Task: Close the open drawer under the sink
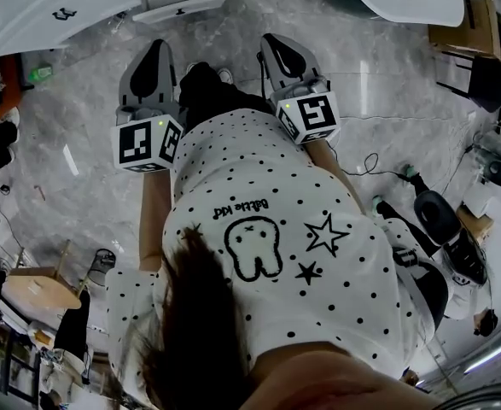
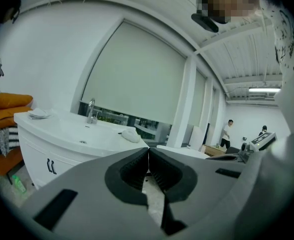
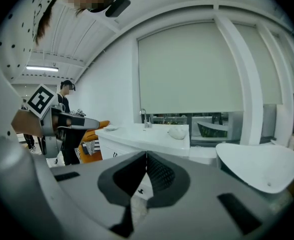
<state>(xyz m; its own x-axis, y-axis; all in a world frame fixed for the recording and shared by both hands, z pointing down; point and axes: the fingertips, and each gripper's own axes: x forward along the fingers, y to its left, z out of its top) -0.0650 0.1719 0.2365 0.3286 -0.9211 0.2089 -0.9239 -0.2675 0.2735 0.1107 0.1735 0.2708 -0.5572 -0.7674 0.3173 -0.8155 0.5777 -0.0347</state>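
A white sink cabinet [image 1: 54, 7] stands ahead of me at the top left of the head view. A white drawer front [image 1: 180, 8] with a small dark handle juts out from it. In the left gripper view the cabinet [image 2: 61, 144] carries a faucet [image 2: 91, 111] and a dark door handle [image 2: 50, 166]. My left gripper [image 1: 159, 48] is shut and empty, still well short of the cabinet. My right gripper [image 1: 272, 41] is level with it, also shut on nothing. The right gripper view shows the cabinet [image 3: 136, 134] beyond the closed tips [image 3: 146, 156].
A white curved basin [image 3: 259, 166] lies to the right. Orange cushions [image 2: 6, 109] sit left of the cabinet. Cables [image 1: 374, 165] trail on the grey marble floor, with a wooden stool [image 1: 37, 289] and equipment behind me. People stand in the background [image 2: 227, 131].
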